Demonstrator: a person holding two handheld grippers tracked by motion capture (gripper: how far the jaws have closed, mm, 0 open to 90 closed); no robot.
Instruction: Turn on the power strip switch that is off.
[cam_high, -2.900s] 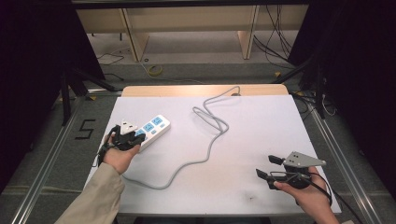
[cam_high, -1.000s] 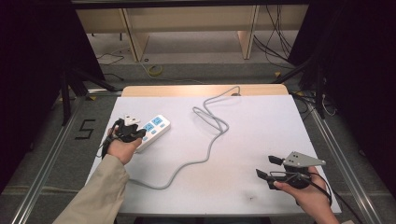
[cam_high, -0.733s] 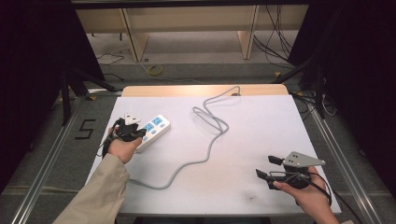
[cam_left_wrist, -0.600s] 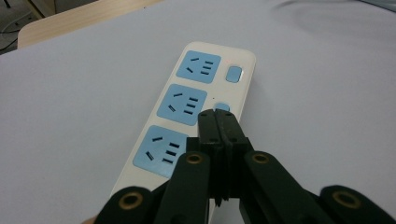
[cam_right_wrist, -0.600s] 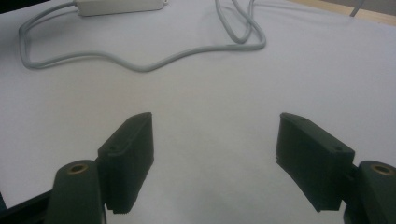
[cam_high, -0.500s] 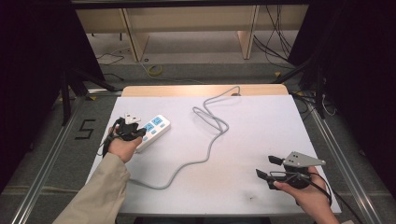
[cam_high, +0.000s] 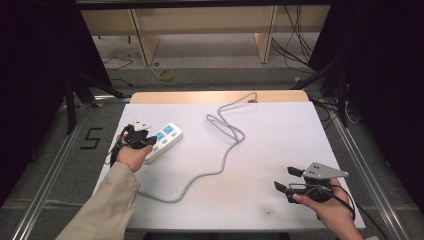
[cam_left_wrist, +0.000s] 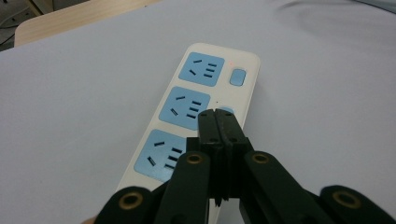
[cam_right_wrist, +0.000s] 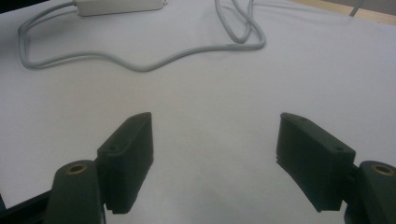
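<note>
The power strip (cam_high: 162, 140) lies flat near the left edge of the white desk (cam_high: 280, 130), with its long axis running diagonally away from the person. It carries three blue socket panels, and beside them is a row of small blue switches (cam_left_wrist: 238, 76).

The left claw (cam_left_wrist: 218, 116) is pressed together, with both jaws meeting and nothing pinched between them. Its joined tips sit over the middle switch of the strip, beside the middle socket panel. Whether the tips touch the switch cannot be told. In the high view the left claw (cam_high: 142, 136) sits at the near end of the strip.

A grey cord (cam_high: 225, 125) leaves the near end of the strip, loops across the desk and runs off over the far edge.

The right claw (cam_high: 290, 179) is well apart from the strip, near the front right corner of the desk. Its jaws are spread wide, with only bare desk surface between them.
</note>
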